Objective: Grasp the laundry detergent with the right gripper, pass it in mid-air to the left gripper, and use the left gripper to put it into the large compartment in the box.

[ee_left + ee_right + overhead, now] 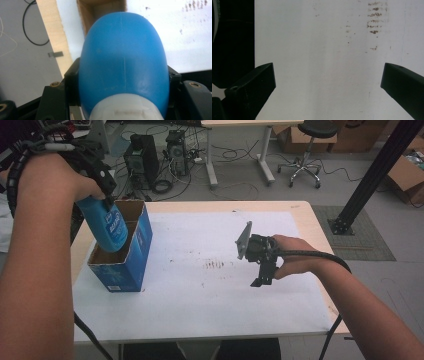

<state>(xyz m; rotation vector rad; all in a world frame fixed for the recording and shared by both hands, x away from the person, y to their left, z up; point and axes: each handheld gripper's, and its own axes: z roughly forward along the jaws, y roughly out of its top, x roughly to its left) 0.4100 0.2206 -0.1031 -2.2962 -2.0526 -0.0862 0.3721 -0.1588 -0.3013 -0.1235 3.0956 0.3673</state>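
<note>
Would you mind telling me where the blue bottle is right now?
In the high view the blue bottle is at the table's left, held in the left gripper and hanging bottom-first into the open top of the blue cardboard box.

The blue bottle hides the left claw's tips.

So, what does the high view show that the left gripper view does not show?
High view: the right tongs over the white sheet, and floor clutter behind. Left gripper view: the bottle's white cap end between the jaws. Both: the blue bottle held by the left tongs above the open blue box.
</note>
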